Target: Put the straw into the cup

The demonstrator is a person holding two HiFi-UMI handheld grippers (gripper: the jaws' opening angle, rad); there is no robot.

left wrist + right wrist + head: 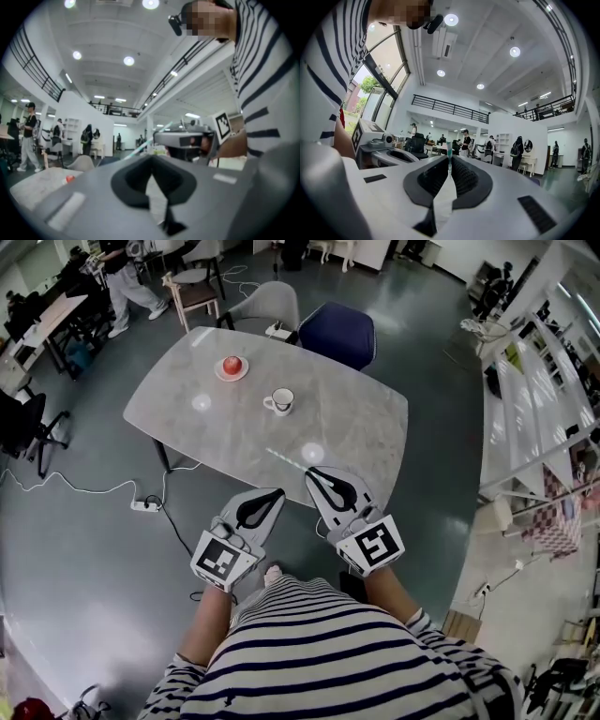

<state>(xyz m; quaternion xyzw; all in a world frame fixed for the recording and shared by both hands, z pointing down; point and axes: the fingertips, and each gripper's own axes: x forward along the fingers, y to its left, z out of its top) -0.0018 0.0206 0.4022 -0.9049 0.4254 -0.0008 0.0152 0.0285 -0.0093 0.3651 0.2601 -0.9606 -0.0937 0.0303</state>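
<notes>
A white cup [279, 401] stands near the middle of the marble table [347, 427]. My right gripper [312, 472] is at the table's near edge, shut on a thin white and teal straw [285, 460] that points out over the table toward the cup. In the right gripper view the straw [449, 158] sticks up between the pads. My left gripper [277, 492] is beside it, just off the table edge, jaws shut with nothing in them. The left gripper view shows the straw [140, 146] and the right gripper [187, 139] to its right.
A plate with a red apple [232, 367] sits on the far left part of the table. A blue chair [337, 332] and a grey chair [267, 304] stand behind the table. A power strip [145, 505] and cable lie on the floor at left. People sit at desks far left.
</notes>
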